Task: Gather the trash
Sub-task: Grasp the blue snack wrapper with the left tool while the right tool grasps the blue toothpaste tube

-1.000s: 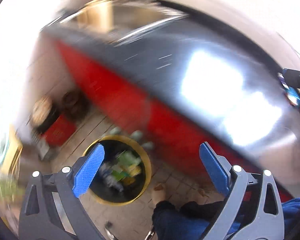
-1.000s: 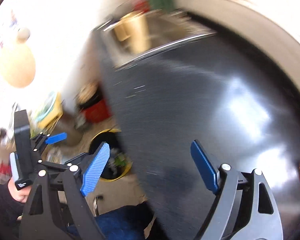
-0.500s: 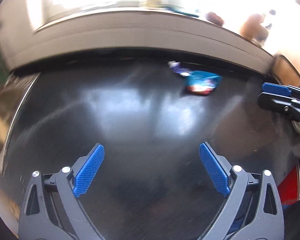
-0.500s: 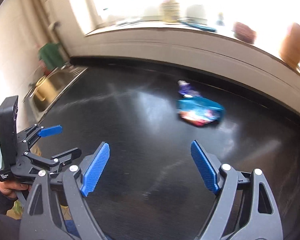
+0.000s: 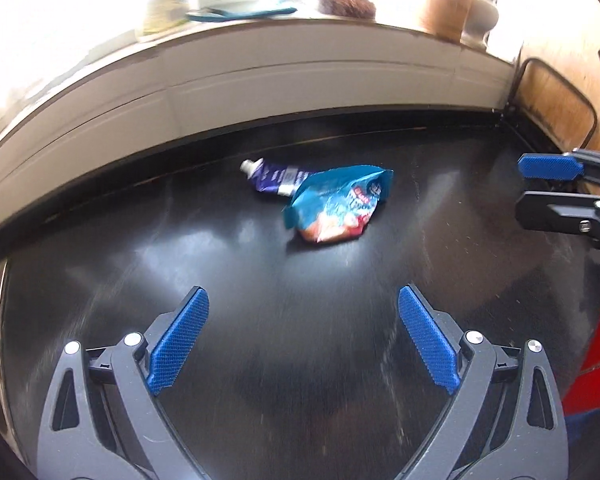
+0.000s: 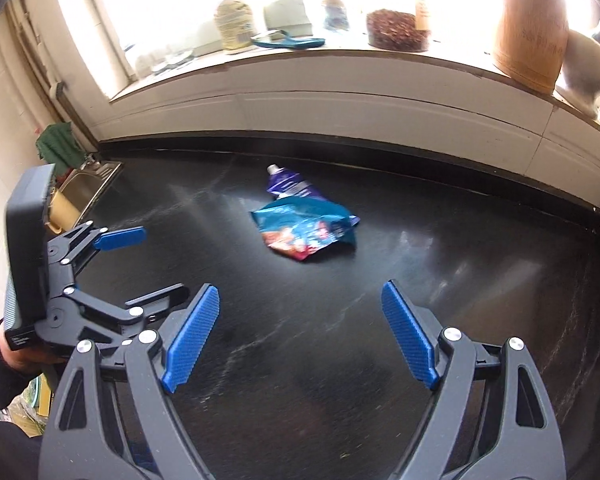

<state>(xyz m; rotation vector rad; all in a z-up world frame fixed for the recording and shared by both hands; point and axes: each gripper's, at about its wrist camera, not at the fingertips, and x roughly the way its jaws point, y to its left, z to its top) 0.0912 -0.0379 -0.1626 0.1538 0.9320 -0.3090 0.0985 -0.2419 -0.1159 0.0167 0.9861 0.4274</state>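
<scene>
Trash lies ahead of both claws on the black countertop [image 6: 440, 280]: a crumpled blue snack bag [image 6: 306, 230] with a purple tube [image 6: 286, 184] touching its far edge. The left gripper [image 5: 300, 334] and right gripper [image 6: 300, 330] both gape wide, holding nothing, with bare counter between them and the bag. Beyond the trash, jars and a wooden vessel [image 6: 530, 28] crowd the glaring windowsill [image 6: 340, 68]. A sink [image 6: 86, 188] sits far left, half cut off behind the left gripper.
</scene>
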